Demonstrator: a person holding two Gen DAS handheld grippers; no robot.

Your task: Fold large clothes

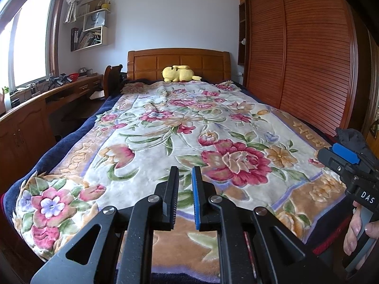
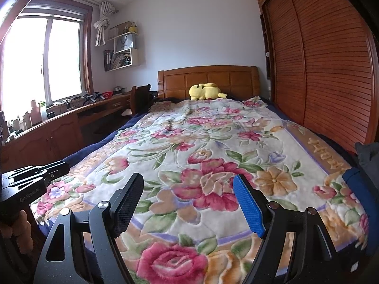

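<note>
A large floral blanket (image 1: 180, 127) lies spread flat over the bed and also fills the right wrist view (image 2: 213, 156). My left gripper (image 1: 185, 172) hovers above the blanket's near end, its jaws a narrow gap apart with nothing between them. My right gripper (image 2: 188, 182) is wide open and empty above the near end. It also shows at the right edge of the left wrist view (image 1: 343, 156). A dark cloth (image 1: 350, 137) lies bunched at the bed's right side behind it, and shows in the right wrist view (image 2: 367, 153).
A yellow plush toy (image 1: 180, 73) lies against the wooden headboard (image 1: 177, 59). A slatted wooden wardrobe (image 1: 296, 47) runs along the right. A long wooden desk (image 1: 35, 104) with clutter stands under the window at the left, with a chair (image 1: 112, 75) beside the bed.
</note>
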